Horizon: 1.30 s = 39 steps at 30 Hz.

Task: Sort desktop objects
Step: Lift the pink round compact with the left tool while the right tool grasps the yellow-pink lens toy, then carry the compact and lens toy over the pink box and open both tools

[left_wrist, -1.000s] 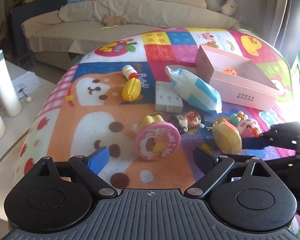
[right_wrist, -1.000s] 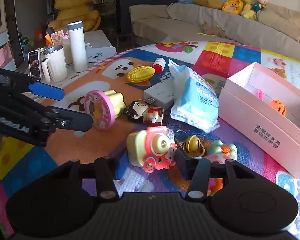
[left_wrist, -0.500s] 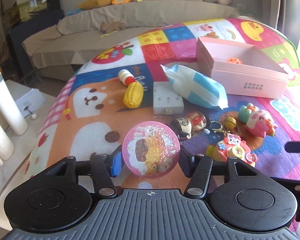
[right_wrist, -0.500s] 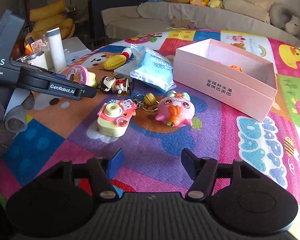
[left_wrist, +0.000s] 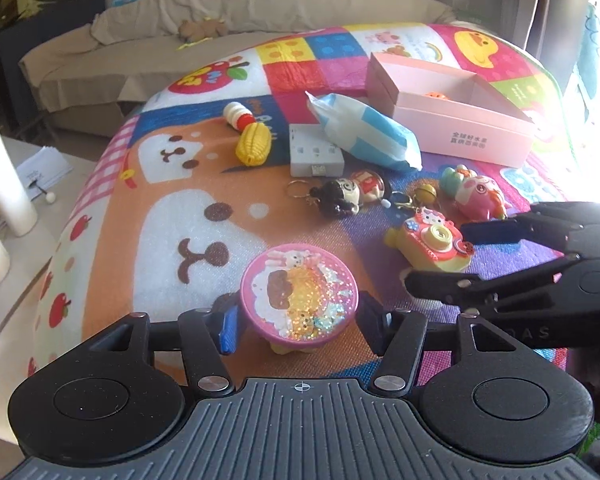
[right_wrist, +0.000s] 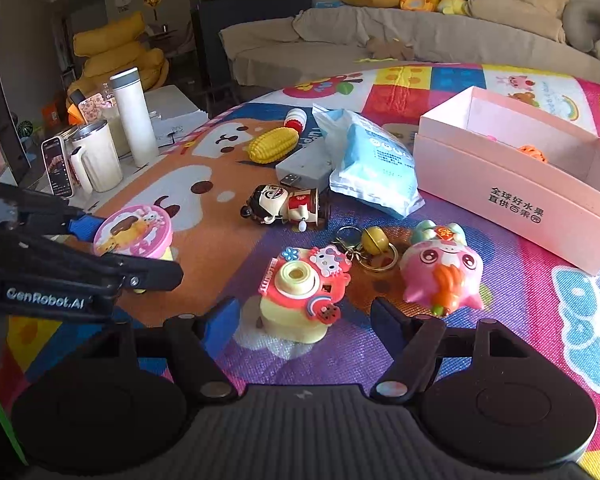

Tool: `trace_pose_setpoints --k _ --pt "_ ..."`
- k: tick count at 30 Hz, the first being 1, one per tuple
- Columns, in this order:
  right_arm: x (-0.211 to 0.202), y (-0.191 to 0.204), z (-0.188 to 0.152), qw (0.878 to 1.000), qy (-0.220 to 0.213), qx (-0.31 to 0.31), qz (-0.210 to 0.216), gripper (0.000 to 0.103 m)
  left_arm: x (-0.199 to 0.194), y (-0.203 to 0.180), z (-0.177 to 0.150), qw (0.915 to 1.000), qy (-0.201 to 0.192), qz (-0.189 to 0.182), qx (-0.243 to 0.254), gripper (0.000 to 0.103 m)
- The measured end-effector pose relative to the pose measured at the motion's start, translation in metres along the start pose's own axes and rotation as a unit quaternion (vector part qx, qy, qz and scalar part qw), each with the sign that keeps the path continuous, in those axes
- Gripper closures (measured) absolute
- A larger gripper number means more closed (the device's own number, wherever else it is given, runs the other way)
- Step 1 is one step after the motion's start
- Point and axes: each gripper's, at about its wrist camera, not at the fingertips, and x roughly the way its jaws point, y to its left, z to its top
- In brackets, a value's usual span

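Observation:
My left gripper is shut on a round pink glitter toy; it also shows at the left of the right wrist view. My right gripper is open around a yellow and red toy camera on the mat, fingers either side and apart from it. The camera also shows in the left wrist view, beside my right gripper. A pink open box with an orange item inside stands at the back right.
On the colourful mat lie a pink pig toy, a bell keyring, a doll figure, a blue-white packet, a grey adapter, a toy corn and a small bottle. Cups and a flask stand left.
My right gripper has moved forward, its open fingers now either side of the toy camera. My left gripper still holds the pink glitter toy, shifted slightly.

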Motion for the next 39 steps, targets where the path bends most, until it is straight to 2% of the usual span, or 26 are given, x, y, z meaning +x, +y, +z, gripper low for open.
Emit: trace_pose_setpoints --k 1,3,5,9,12,16,17,20,27,33,39 --pt "0.003 0.002 0.001 1.0 0.0 -0.001 -0.003 0.031 0.0 0.001 -0.002 1.0 0.001 -0.002 -0.002 0.035" --pt "0.007 0.006 0.004 1.0 -0.004 -0.014 -0.012 0.04 0.004 0.002 -0.003 1.0 0.004 0.001 -0.007 0.034" --pt "0.01 0.009 0.007 0.999 -0.001 -0.027 -0.021 0.053 0.009 0.003 -0.003 0.9999 0.005 0.004 -0.013 0.035" --pt "0.004 0.009 0.011 0.999 0.014 -0.033 -0.021 0.054 0.011 -0.001 -0.002 0.9998 -0.003 0.019 -0.009 0.044" --pt "-0.01 0.006 0.005 0.999 0.028 -0.035 -0.014 0.054 0.004 -0.005 -0.005 1.0 -0.003 0.007 0.0 0.044" --pt "-0.044 -0.006 -0.003 0.999 0.034 -0.025 -0.009 0.056 -0.015 -0.014 -0.002 0.9996 -0.029 -0.006 0.002 0.045" --pt "-0.054 -0.009 -0.002 0.999 0.03 -0.021 -0.012 0.06 -0.022 -0.017 0.002 0.9992 -0.04 -0.01 0.004 0.045" --pt "-0.092 -0.02 0.005 1.0 0.003 -0.007 -0.024 0.06 -0.042 -0.03 0.017 0.9963 -0.078 -0.027 0.022 0.045" --pt "-0.168 -0.033 0.031 0.991 -0.102 -0.01 -0.081 0.06 -0.065 -0.061 0.051 0.9881 -0.134 -0.056 0.052 0.045" --pt "-0.19 -0.049 0.047 0.985 -0.14 -0.012 -0.104 0.06 -0.056 -0.08 0.078 0.9832 -0.153 -0.062 0.077 0.045" --pt "-0.189 -0.075 0.061 0.981 -0.159 0.006 -0.116 0.06 -0.02 -0.092 0.111 0.9829 -0.144 -0.067 0.093 0.045"
